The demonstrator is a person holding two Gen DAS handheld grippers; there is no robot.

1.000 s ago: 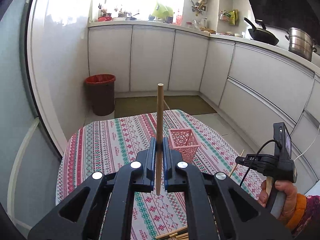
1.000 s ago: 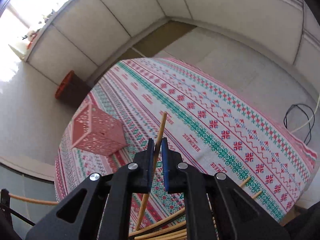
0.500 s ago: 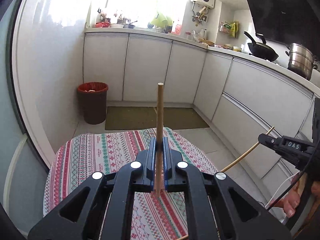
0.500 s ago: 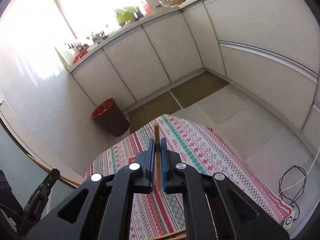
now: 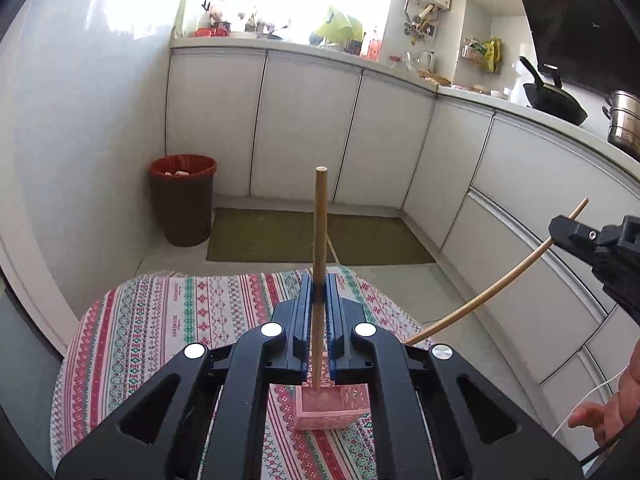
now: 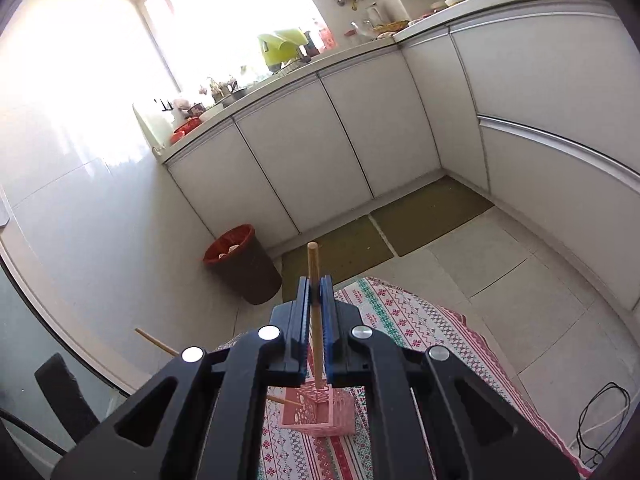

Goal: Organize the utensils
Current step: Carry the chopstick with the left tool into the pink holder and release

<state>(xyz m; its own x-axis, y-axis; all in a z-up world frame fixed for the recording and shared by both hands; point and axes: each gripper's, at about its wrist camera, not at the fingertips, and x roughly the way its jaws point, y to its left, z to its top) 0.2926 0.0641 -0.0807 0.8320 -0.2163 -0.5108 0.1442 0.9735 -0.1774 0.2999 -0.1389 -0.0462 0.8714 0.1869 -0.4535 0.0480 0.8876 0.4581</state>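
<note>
left gripper (image 5: 319, 300): fingers clenched on a chopstick (image 5: 320, 240), held upright so its lower tip can drop into the pink basket (image 5: 332, 406) at 6 o'clock on the worktop (image 5: 160, 320) | right gripper (image 6: 316, 300): clenched on a second chopstick (image 6: 314, 280), upright above the same basket, likely next in

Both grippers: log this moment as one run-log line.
left gripper: shut on chopstick | right gripper: shut on second chopstick | pink basket: on table, below both
</note>
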